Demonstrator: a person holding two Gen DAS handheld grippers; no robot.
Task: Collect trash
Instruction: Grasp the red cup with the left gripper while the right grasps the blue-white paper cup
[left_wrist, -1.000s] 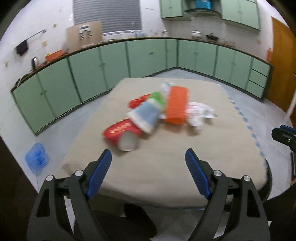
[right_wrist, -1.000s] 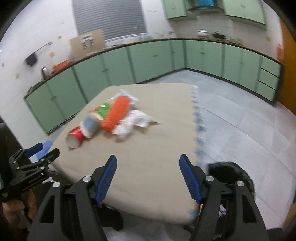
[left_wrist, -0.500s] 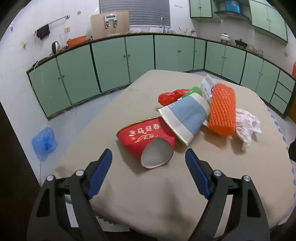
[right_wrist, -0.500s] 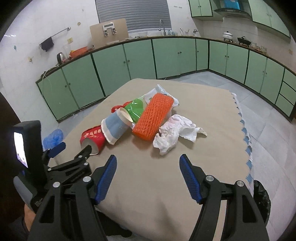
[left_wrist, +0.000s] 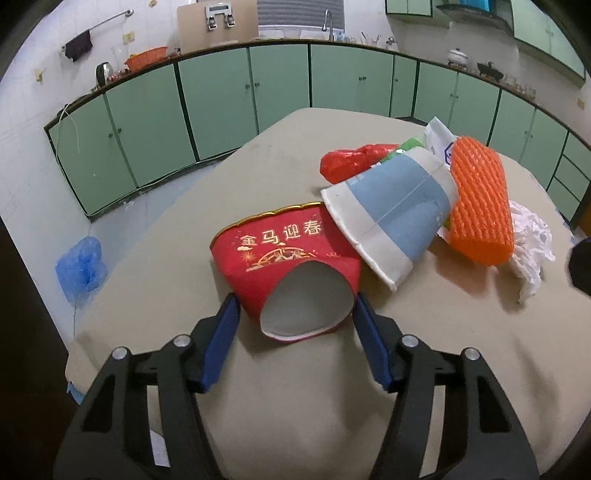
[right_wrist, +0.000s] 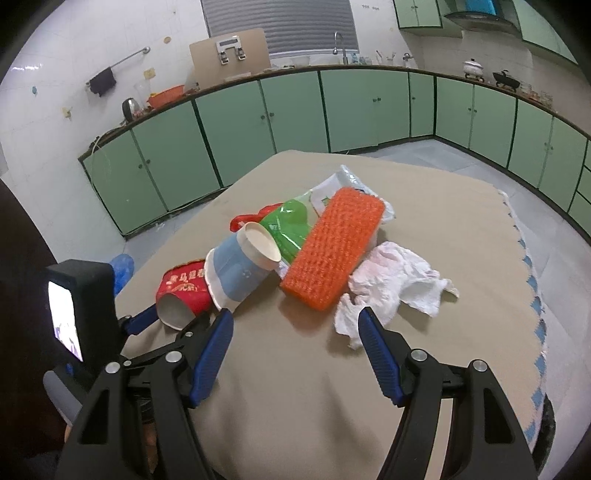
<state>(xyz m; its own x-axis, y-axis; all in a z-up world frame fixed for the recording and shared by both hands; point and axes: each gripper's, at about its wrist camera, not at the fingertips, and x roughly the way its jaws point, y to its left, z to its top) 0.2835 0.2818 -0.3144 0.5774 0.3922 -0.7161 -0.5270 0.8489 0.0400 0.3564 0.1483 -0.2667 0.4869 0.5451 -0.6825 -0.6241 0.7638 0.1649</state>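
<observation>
Two blue pads (left_wrist: 221, 332) of the left gripper (left_wrist: 295, 314) are closing beside the red cup (left_wrist: 291, 273), lying mouth-first between them; right gripper (right_wrist: 295, 328) is hovering wide, right of the cup.

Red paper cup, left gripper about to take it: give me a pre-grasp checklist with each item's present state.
1. Red paper cup sits between the left gripper fingers, open mouth facing it: ok.
2. Left jaws have just been closing; pads pressing the cup walls: cannot tell.
3. Blue and white cup leans on the red cup, may shift on lifting: not ok.
4. Right gripper open, holding nothing: ok.
5. Crumpled white tissue lies just ahead of the right gripper, unobstructed: ok.
6. Trash bin in view: not ok.
</observation>
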